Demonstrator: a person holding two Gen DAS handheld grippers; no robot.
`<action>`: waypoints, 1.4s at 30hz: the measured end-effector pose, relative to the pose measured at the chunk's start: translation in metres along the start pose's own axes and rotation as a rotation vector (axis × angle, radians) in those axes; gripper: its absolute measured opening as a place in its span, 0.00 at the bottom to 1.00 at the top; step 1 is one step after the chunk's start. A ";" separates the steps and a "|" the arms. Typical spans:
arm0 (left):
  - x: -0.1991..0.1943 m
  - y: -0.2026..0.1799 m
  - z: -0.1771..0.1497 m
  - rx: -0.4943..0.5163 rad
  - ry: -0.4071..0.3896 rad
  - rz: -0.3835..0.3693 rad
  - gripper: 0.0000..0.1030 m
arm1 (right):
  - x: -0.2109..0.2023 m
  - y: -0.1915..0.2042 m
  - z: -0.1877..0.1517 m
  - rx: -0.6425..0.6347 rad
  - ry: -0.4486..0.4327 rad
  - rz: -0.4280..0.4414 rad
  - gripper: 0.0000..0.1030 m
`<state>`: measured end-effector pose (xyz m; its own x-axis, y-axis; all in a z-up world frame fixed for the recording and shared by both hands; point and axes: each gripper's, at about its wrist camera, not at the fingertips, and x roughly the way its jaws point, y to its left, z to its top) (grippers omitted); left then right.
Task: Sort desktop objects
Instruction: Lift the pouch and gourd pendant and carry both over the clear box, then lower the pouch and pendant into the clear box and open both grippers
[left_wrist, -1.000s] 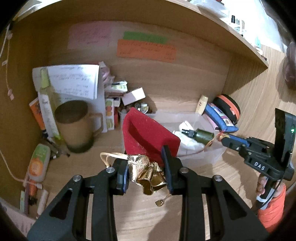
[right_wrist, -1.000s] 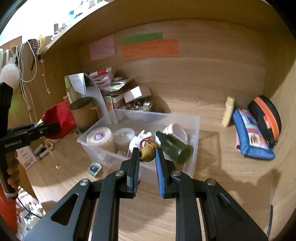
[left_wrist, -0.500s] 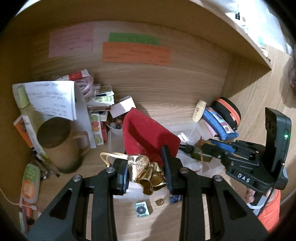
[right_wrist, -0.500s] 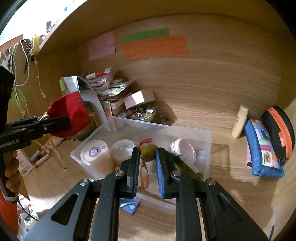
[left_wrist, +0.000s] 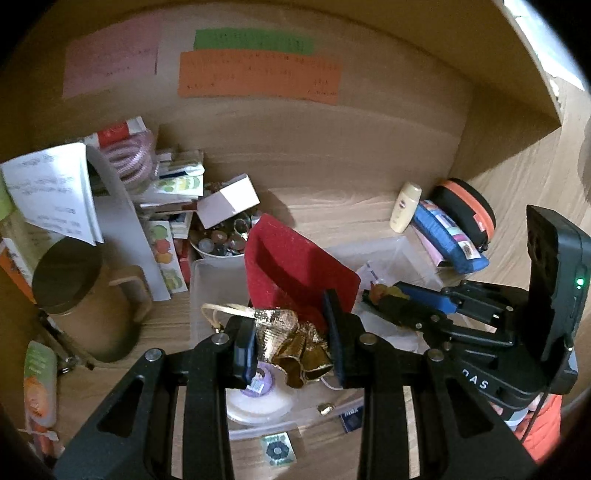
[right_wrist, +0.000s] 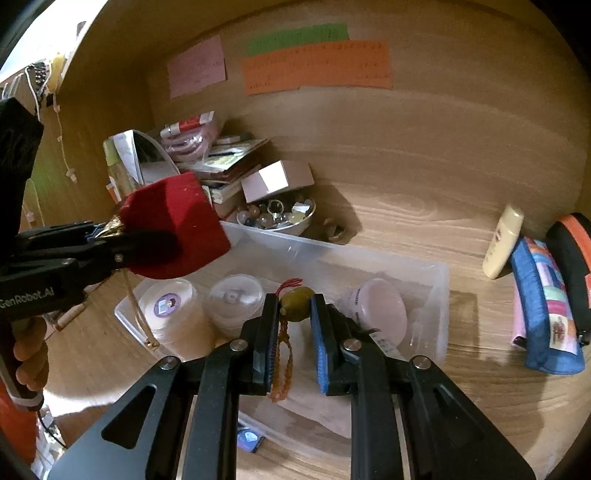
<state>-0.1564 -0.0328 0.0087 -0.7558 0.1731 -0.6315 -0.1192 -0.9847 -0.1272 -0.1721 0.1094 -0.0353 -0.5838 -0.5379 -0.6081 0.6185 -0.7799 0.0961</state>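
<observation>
My left gripper (left_wrist: 291, 343) is shut on a red velvet pouch (left_wrist: 291, 269) by its gold bells and trim (left_wrist: 291, 343), holding it above the left end of the clear plastic bin (left_wrist: 207, 280). It shows at the left of the right wrist view (right_wrist: 107, 232), with the pouch (right_wrist: 173, 225) over the bin's (right_wrist: 439, 295) left corner. My right gripper (right_wrist: 293, 306) is shut on an olive-green bead charm (right_wrist: 295, 304) with an orange cord, over the middle of the bin. It also shows in the left wrist view (left_wrist: 373, 295). Round white containers (right_wrist: 170, 306) lie in the bin.
A brown mug (left_wrist: 77, 299), papers and small boxes (left_wrist: 225, 199) crowd the back left. A bowl of beads (right_wrist: 277, 216) stands behind the bin. A cream tube (right_wrist: 504, 240), a blue pouch (right_wrist: 546, 306) and a black-and-orange case (right_wrist: 572, 251) lie at the right. Small packets (left_wrist: 277, 448) lie before the bin.
Both grippers have moved forward, from in front of the bin to above it. The pouch and the charm stay gripped.
</observation>
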 end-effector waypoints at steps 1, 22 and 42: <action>0.003 0.000 -0.001 0.001 0.006 0.000 0.30 | 0.002 -0.001 -0.001 0.002 0.006 0.002 0.15; 0.064 -0.018 -0.010 0.047 0.115 0.020 0.30 | 0.020 -0.006 -0.009 0.009 0.066 -0.011 0.15; 0.060 -0.021 -0.008 0.036 0.116 0.032 0.48 | 0.009 -0.001 -0.007 -0.021 0.034 -0.023 0.37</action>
<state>-0.1935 -0.0017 -0.0327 -0.6802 0.1403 -0.7195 -0.1207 -0.9896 -0.0789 -0.1739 0.1080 -0.0464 -0.5801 -0.5081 -0.6366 0.6161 -0.7849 0.0651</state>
